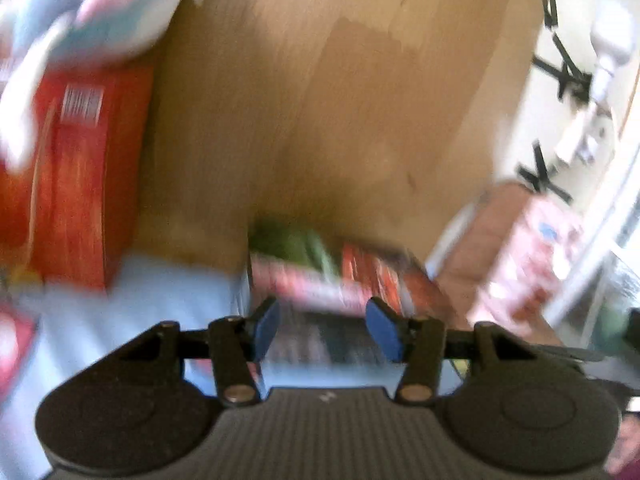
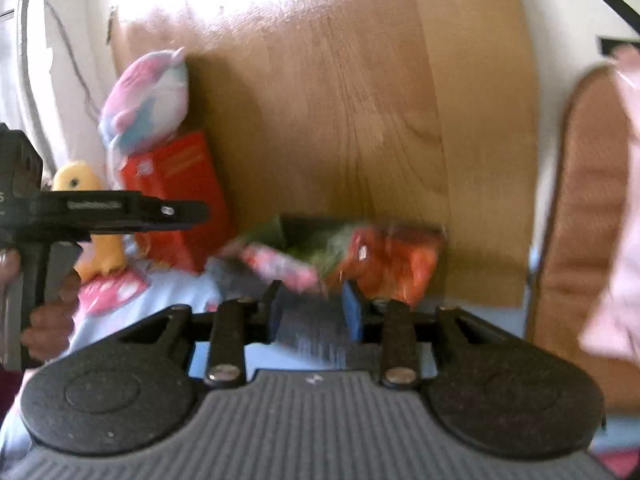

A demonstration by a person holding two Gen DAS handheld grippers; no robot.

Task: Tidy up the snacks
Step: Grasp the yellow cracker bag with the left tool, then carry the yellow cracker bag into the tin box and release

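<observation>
Both views heavily motion-blurred, so details are rough.

Left wrist view, left to right: pastel pink-and-blue soft bag [image 1: 92, 8] sits on top of a red carton [image 1: 80, 168], far left. Both stand at the edge of a light blue cloth [image 1: 132, 304]. Wooden panel [image 1: 320, 100] fills the middle behind. My left hand-held gripper [image 1: 326, 330]: blue pads [image 1: 267, 330] apart, nothing clamped between them. Just past the tips lies the snack pile [image 1: 340, 272] (green, pink and red-orange packets, can't separate them cleanly).

Right wrist view, left to right: my left hand [image 2: 44, 320] holding the other tool's handle at the frame edge, yellow plush toy [image 2: 86, 208] behind it, then the pastel bag over the red carton. A dark container [image 2: 316, 224] holds the snack packets, orange-red one [image 2: 396, 268] on the right side. My right hand-held gripper [image 2: 316, 316]: pads apart, nothing gripped, tips just short of the packets. Brown cushioned chair back [image 2: 584, 208] far right.
</observation>
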